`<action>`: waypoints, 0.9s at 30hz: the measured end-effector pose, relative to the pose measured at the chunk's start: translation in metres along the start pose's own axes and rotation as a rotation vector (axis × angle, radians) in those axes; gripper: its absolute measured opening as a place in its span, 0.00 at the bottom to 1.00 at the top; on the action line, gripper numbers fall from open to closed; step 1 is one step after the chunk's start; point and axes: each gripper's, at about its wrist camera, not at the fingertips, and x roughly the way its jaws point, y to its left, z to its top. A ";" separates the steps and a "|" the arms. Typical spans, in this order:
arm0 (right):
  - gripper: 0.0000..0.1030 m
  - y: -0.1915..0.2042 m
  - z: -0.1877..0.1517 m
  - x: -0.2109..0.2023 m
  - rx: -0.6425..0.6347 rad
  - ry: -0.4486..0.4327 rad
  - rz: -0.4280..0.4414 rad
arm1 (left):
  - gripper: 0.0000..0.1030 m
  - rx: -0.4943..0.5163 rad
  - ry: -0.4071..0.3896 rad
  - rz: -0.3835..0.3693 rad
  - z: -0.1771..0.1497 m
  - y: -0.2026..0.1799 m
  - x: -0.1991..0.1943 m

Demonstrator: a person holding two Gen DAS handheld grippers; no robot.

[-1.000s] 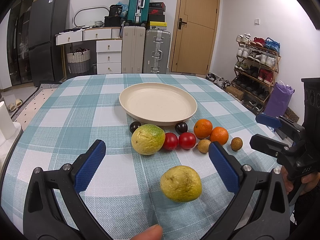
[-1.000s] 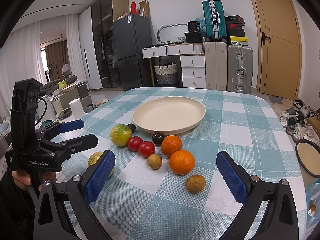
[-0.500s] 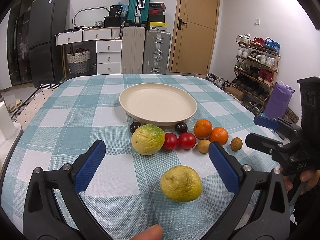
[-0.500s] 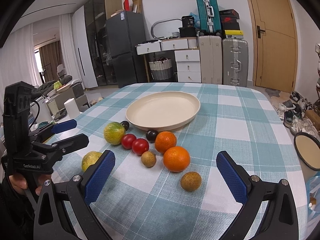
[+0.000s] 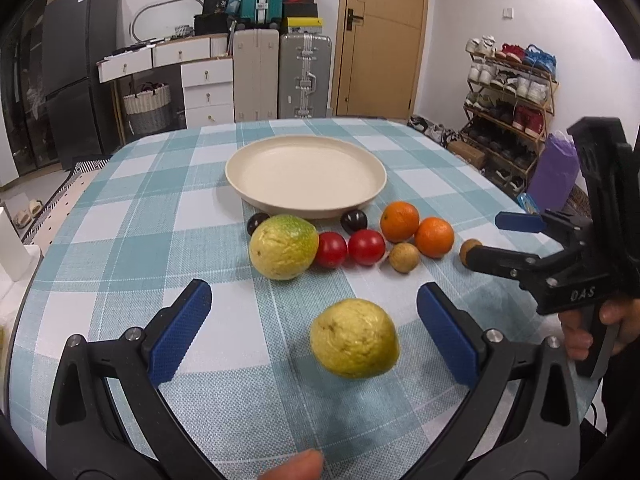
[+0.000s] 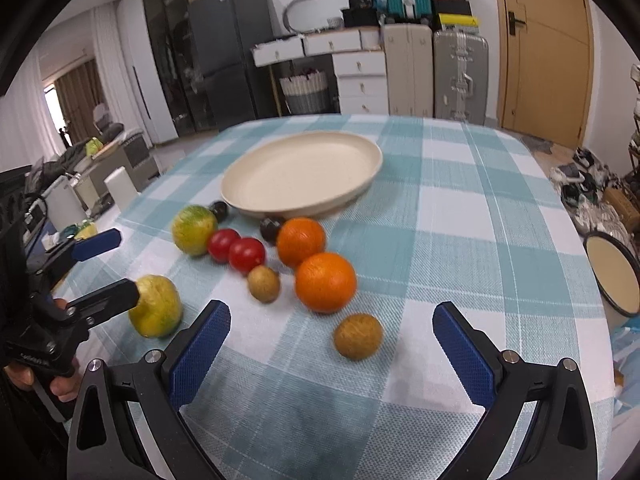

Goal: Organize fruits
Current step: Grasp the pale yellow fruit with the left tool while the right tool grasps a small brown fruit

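An empty cream plate [image 5: 240, 184] [image 6: 300, 176] sits mid-table on the checked cloth. In front of it lie a green-yellow fruit [image 5: 283, 246] [image 6: 194, 230], two red tomatoes [image 5: 331, 249], two oranges [image 5: 399, 221] [image 6: 326, 282], two dark plums [image 5: 353, 221] and two small brown fruits [image 5: 404, 257] [image 6: 357, 336]. A yellow fruit [image 5: 354, 338] [image 6: 156, 306] lies apart, just ahead of my open left gripper [image 5: 313, 288] [image 6: 116, 266]. My right gripper [image 6: 331, 309] [image 5: 500, 240] is open and empty, with the nearer orange and one brown fruit just beyond its fingertips.
The table's right edge drops off beside a round white pan [image 6: 612, 276] lower down. Suitcases [image 5: 304, 76], drawers and a shoe rack [image 5: 512, 92] line the walls behind. A thumb [image 5: 296, 468] shows at the bottom of the left wrist view.
My right gripper has moved forward and down toward the oranges and brown fruits; in the left wrist view it slid left, partly covering the far brown fruit. The left gripper has hardly moved.
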 end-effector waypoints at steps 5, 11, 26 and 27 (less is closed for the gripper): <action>0.97 -0.010 -0.001 0.008 0.020 0.055 0.014 | 1.00 0.007 0.047 -0.028 -0.002 -0.002 0.008; 0.70 -0.016 -0.005 0.021 0.049 0.113 0.035 | 0.85 0.028 0.092 -0.077 -0.004 -0.006 0.016; 0.42 -0.010 -0.007 0.018 0.026 0.116 0.024 | 0.48 0.043 0.167 -0.174 -0.010 -0.013 0.024; 0.39 -0.009 -0.008 0.018 0.024 0.117 0.022 | 0.48 0.044 0.164 -0.175 -0.009 -0.013 0.024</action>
